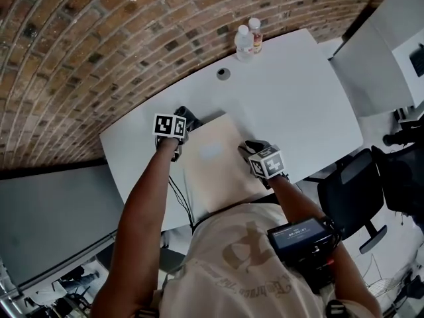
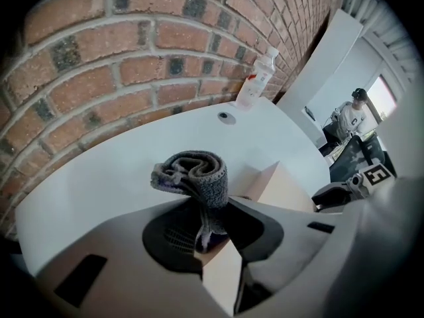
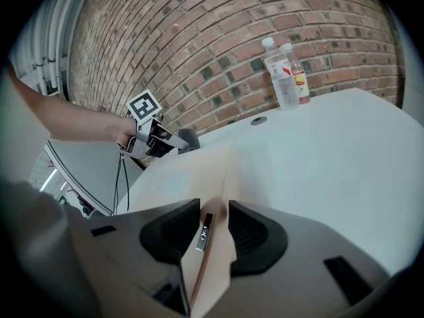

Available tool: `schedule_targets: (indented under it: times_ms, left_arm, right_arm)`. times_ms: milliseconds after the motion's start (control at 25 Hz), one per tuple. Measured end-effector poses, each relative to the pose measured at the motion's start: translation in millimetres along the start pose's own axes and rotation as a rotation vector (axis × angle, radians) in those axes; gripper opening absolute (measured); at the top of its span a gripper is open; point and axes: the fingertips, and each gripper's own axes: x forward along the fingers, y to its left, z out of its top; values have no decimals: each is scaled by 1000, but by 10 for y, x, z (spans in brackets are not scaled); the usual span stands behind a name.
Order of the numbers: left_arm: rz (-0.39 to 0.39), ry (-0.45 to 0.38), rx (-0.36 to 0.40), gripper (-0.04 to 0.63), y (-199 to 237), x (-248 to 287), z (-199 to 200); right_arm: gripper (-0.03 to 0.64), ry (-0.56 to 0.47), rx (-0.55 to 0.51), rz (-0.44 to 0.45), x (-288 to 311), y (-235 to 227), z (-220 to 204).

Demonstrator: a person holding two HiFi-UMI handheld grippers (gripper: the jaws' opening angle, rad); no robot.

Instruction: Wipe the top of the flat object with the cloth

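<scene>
A flat beige box [image 1: 218, 161] lies on the white table [image 1: 298, 98] near its front edge. My left gripper [image 1: 181, 126] is at the box's far left corner, shut on a rolled grey cloth [image 2: 195, 174] that bulges out past the jaws. The cloth [image 1: 188, 117] sits just over that corner. My right gripper [image 1: 250, 150] is at the box's right edge. In the right gripper view the jaws [image 3: 213, 224] clamp that edge of the box [image 3: 185, 177], with a small metal clasp [image 3: 205, 230] between them.
Two clear bottles [image 1: 246, 40] stand at the table's far edge by the brick wall. A round cable port [image 1: 223, 73] is set in the tabletop. A black office chair [image 1: 351, 191] stands to the right. A cable [image 1: 180, 201] hangs off the front edge.
</scene>
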Motion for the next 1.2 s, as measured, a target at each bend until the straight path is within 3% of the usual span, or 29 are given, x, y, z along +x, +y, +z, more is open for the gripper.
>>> schedule_targets:
  times_ms: [200,600,1040,1200]
  left_arm:
    - [45,2,-42,104,306,-158,-249]
    - [79,-101,-218,106,701,-475,-603]
    - [214,-211,-242,105,878,-909,-835]
    - [222,-244,-276,104,864,-1054,-960]
  right_arm:
    - [146,6,-10,-12,-4,1,9]
    - [146,11,-18,-30,-1,-1,10]
    - [146,17,-34,-55,12,-23,-39]
    - [146,17,-35,-56,-3,-36,-47]
